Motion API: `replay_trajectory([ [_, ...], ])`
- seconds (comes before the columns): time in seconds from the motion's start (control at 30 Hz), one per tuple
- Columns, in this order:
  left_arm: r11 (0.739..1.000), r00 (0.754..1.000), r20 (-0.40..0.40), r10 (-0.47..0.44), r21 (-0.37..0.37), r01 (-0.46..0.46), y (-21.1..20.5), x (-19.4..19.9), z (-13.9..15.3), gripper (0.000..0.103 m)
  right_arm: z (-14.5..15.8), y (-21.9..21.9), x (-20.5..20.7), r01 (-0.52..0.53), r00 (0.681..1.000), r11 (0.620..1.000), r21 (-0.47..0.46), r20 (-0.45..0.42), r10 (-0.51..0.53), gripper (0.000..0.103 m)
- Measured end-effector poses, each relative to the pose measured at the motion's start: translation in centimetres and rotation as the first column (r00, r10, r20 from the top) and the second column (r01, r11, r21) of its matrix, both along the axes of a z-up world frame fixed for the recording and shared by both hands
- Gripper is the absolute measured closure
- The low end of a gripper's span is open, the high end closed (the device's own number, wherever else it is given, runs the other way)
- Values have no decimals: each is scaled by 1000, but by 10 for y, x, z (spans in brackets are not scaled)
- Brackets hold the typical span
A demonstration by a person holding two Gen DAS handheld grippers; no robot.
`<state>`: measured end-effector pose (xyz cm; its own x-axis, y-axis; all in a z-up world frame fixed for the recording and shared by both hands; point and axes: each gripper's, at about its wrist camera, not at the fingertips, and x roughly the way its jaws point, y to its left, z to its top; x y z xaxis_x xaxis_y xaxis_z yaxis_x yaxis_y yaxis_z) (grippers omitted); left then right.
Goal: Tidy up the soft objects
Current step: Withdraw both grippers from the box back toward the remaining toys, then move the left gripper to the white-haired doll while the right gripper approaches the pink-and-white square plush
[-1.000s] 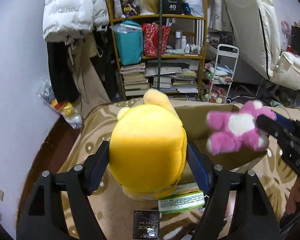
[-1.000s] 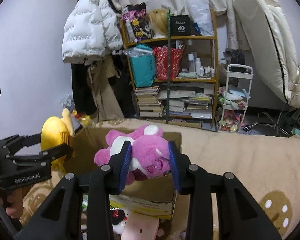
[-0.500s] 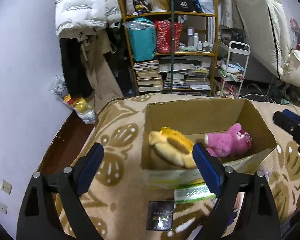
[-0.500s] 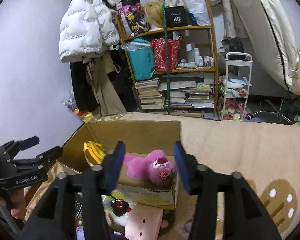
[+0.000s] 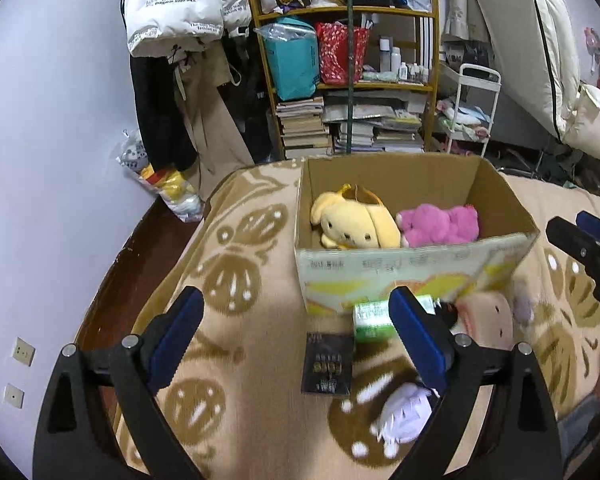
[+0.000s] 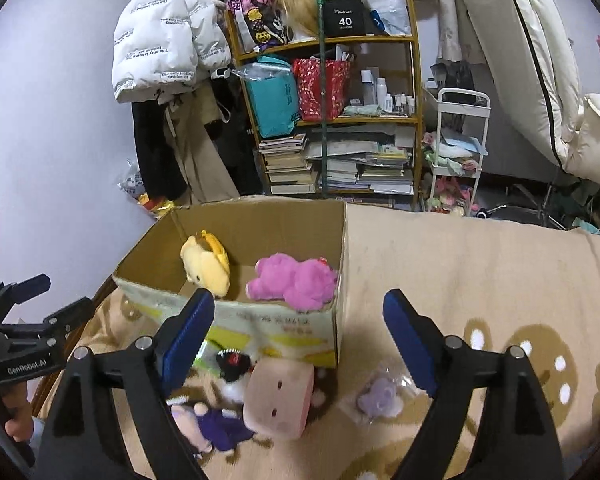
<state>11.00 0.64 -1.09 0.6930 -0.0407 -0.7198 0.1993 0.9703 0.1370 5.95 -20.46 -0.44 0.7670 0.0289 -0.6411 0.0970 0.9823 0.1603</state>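
Note:
A cardboard box [image 5: 412,276] [image 6: 268,320] stands on the patterned blanket. Inside lie a yellow plush [image 5: 352,222] [image 6: 206,266] and a pink plush [image 5: 440,224] [image 6: 296,280]. My left gripper [image 5: 296,316] is open and empty, held above the blanket in front of the box. My right gripper [image 6: 300,320] is open and empty, above the box's right front corner. In front of the box lie a pink cube plush [image 6: 278,400] [image 5: 486,314], a small purple plush [image 6: 380,396], a purple-dressed doll [image 6: 208,424] and a black-and-white plush [image 6: 232,364].
A black packet [image 5: 327,362] and a green pack [image 5: 374,316] lie on the blanket [image 5: 240,280] near the box. A white plush [image 5: 404,416] lies by my left gripper's right finger. A full shelf [image 5: 348,80], hung coats and a white cart [image 6: 458,148] stand behind.
Both grippers opened and dropped the yellow and pink plushes into the box. Both then pulled back and up, away from the box.

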Motion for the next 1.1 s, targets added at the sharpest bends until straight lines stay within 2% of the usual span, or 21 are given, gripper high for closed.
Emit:
replay_trajectory([
  [0.23,1000,1000,-19,-18,-6,18,-5,-26,1,10,2,7,-18,-11,1000,1000,-3,-17,11,12],
  [0.5,1000,998,-59,-27,-8,26,-8,-46,-7,10,-1,2,-34,7,998,999,35,-56,-5,12],
  [0.63,999,994,-102,-32,-19,31,-12,-50,-16,10,-7,-2,-32,17,996,997,69,-86,-11,12],
  [1.1,997,979,-189,-76,2,78,-33,-43,-51,10,-34,11,-10,-6,982,999,43,-190,14,12],
])
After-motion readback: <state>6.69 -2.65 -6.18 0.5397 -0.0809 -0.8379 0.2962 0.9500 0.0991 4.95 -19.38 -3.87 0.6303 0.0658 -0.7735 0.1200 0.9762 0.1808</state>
